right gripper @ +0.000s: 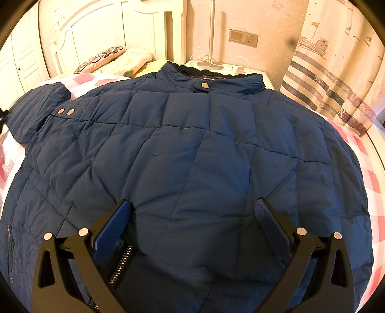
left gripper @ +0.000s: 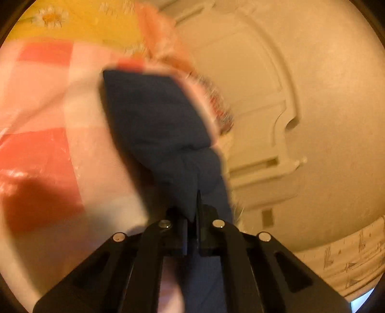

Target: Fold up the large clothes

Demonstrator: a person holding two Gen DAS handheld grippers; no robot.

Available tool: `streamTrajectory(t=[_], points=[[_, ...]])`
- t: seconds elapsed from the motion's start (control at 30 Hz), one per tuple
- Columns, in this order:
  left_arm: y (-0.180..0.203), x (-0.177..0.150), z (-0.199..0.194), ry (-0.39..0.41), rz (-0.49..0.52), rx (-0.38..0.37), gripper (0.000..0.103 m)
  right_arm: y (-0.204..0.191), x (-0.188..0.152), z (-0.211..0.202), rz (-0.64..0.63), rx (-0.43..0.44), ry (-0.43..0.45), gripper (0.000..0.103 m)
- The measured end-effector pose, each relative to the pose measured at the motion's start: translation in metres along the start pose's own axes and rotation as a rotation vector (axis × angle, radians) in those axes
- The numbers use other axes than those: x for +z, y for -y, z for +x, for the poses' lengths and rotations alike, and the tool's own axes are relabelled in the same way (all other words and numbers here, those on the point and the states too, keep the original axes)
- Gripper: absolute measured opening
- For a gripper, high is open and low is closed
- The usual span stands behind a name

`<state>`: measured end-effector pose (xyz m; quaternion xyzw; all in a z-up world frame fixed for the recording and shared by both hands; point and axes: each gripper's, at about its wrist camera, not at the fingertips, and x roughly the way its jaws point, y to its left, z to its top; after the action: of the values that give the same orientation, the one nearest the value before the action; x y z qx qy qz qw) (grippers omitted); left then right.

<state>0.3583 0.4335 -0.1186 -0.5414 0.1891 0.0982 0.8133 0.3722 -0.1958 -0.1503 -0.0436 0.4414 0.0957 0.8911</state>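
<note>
Left wrist view: the left tool (left gripper: 192,211) is clamped on a bunched fold of the navy jacket (left gripper: 154,120), its two black fingers drawn together with the cloth pinched between them. The fabric runs up and away from the tool in a dark band over a pink-and-white checked bedsheet (left gripper: 43,101). Beyond it lies a yellow blanket (left gripper: 91,21) printed with daisies, and to the right a cream panelled wardrobe door (left gripper: 264,96) fills the frame. The picture is blurred.

Right wrist view: the right tool (right gripper: 192,216) stands with its fingers wide apart, one on each side of a puffed section of the jacket (right gripper: 192,144) near its lower edge. Whether the blue pads (right gripper: 272,226) press the cloth cannot be told for sure; they sit against it without pinching it. A metal zipper (right gripper: 122,260) shows beside the left finger. The quilted jacket lies spread flat, front up, across the bed, collar (right gripper: 216,77) farthest from the tool and one sleeve (right gripper: 41,106) folded at the upper left. Past the collar stand a white headboard (right gripper: 108,31), a patterned pillow (right gripper: 101,57), a bedside stand with a lamp base (right gripper: 207,63) and cables, a wall socket (right gripper: 243,37), and a curtain (right gripper: 336,72) printed with boats.
</note>
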Motion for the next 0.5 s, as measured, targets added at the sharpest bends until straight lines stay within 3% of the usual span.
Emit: streamTrajectory(t=[0.07,0.17,0.23,0.33,0.43,0.5], points=[[0.041,-0.027,-0.015,0.049,0.154,-0.041,0.003,0.000,0.000,-0.002,0.005,-0.003,0.011,0.098],[0.103,-0.078,-0.036,0.037,0.340,-0.153,0.003,0.007,-0.001,-0.012,0.050,0.000,0.069,0.098],[0.144,-0.121,-0.043,-0.017,0.461,-0.246,0.003,0.024,-0.007,-0.035,0.150,-0.004,0.207,0.098],[0.209,-0.221,-0.046,-0.147,0.732,-0.341,0.004,0.064,-0.021,-0.074,0.370,-0.004,0.443,0.098],[0.236,-0.323,-0.034,-0.265,0.950,-0.347,0.007,0.099,-0.037,-0.090,0.544,-0.004,0.550,0.098],[0.238,-0.378,-0.015,-0.360,1.032,-0.311,0.011,0.118,-0.047,-0.090,0.647,0.019,0.570,0.098]])
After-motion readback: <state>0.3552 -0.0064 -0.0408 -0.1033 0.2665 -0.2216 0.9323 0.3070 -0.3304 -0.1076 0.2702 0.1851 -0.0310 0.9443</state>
